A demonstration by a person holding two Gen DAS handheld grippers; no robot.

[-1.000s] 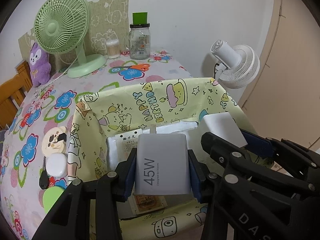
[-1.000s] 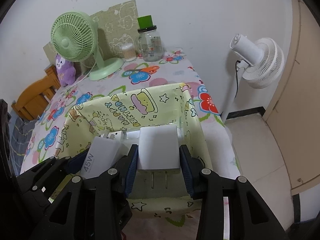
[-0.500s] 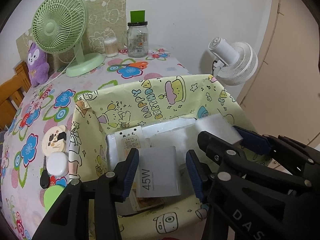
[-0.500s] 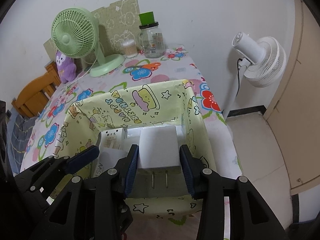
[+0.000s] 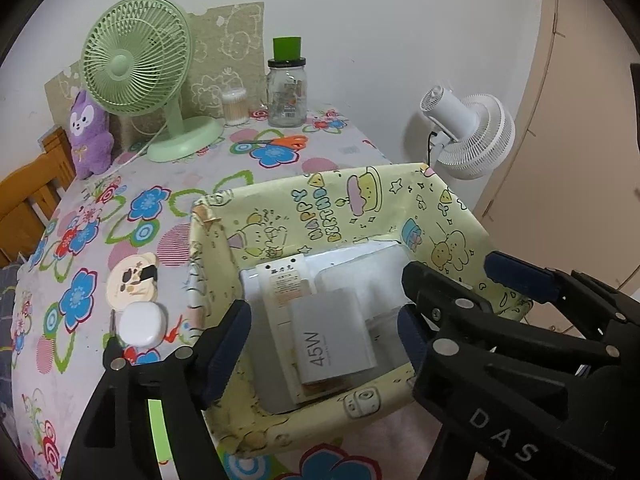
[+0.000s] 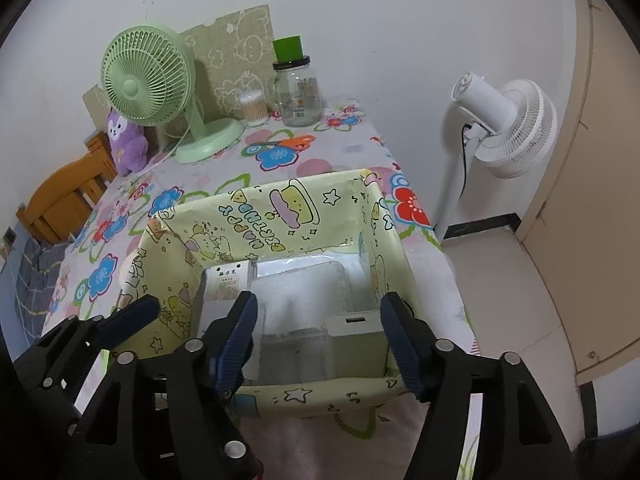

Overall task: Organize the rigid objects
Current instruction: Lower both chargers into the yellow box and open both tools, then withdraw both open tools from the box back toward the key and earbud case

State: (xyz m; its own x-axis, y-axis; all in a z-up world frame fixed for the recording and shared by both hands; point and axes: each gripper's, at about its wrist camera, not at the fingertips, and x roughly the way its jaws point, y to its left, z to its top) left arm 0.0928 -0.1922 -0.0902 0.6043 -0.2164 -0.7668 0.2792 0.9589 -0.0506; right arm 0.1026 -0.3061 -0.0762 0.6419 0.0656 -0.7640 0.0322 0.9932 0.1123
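Both tools point steeply down over the yellow cartoon-print box (image 5: pixel 360 200) on the flowered counter (image 5: pixel 100 216). The left tool (image 5: pixel 324 340) hangs above the box's near left part, its blue-padded fingers (image 5: pixel 230 336) spread wide and touching nothing. The grey 45W charger (image 5: pixel 334 340) lies flat on the box floor, partly on a white labelled packet (image 5: pixel 280 284), in the gap between the fingers but clear of both pads. The right tool (image 6: pixel 320 340) hangs over the near right part of the box, also released; the white charger (image 6: pixel 354 330) rests inside against the near wall, toward 5 o'clock in the box, its USB slot facing up, free of the pads.

A second ago each tool clenched its charger above the box: the grey one upright between the left pads, the white one between the right pads with its prongs pointing down. The jaws of both have just been opening, and both chargers have dropped into the box. A white case (image 5: pixel 142 322) and a bear-shaped item (image 5: pixel 134 280) sit on the counter at 9 o'clock of the box, unchanged.
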